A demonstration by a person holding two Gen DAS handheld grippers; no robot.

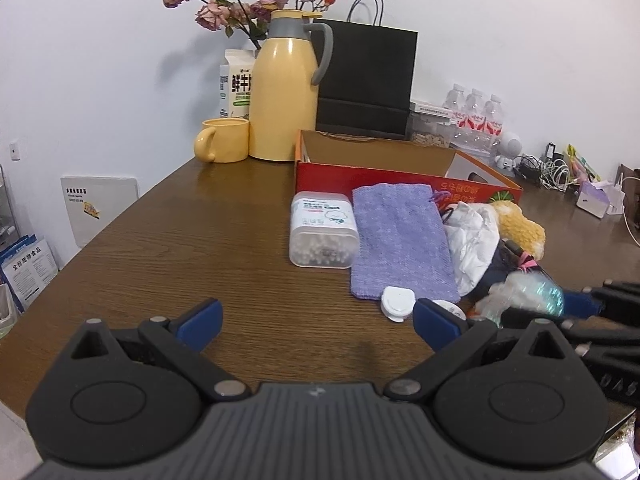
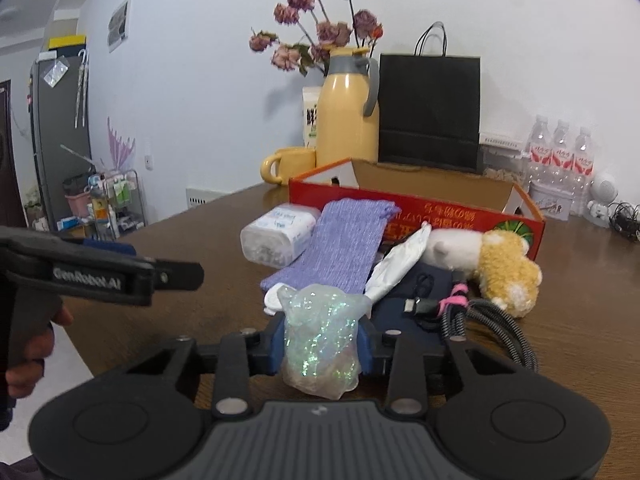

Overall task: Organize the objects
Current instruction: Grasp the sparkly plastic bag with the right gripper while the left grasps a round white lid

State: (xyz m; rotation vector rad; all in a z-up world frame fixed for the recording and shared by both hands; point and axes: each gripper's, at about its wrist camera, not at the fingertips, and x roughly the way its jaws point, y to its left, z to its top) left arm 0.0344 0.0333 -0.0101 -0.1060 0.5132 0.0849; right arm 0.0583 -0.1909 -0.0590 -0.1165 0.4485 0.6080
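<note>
Milk carton [image 1: 236, 84] label half hidden, perhaps unreadable.

A brown wooden worktop [image 1: 180, 240] is carrying a red cardboard box [image 1: 400, 178], a yellow jug [image 1: 284, 92] and a yellow mug [image 1: 222, 140] at the back. Nearer, a purple cloth [image 1: 402, 240] is lying flat just beside a clear plastic tub [image 1: 324, 236], with a white cap [image 1: 396, 303] sitting at the cloth's near edge.

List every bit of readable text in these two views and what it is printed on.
"GenRobot.AI": on the side of the left hand-held gripper.
"鲜牛": large characters on the milk carton; the rest is hidden behind the yellow jug.
"全价宠物食品": on the blue-and-white bag beside the table.
Red box: upside-down orange characters, not readable.
Clear container, water bottles, white board: print too small or blurred.
</note>
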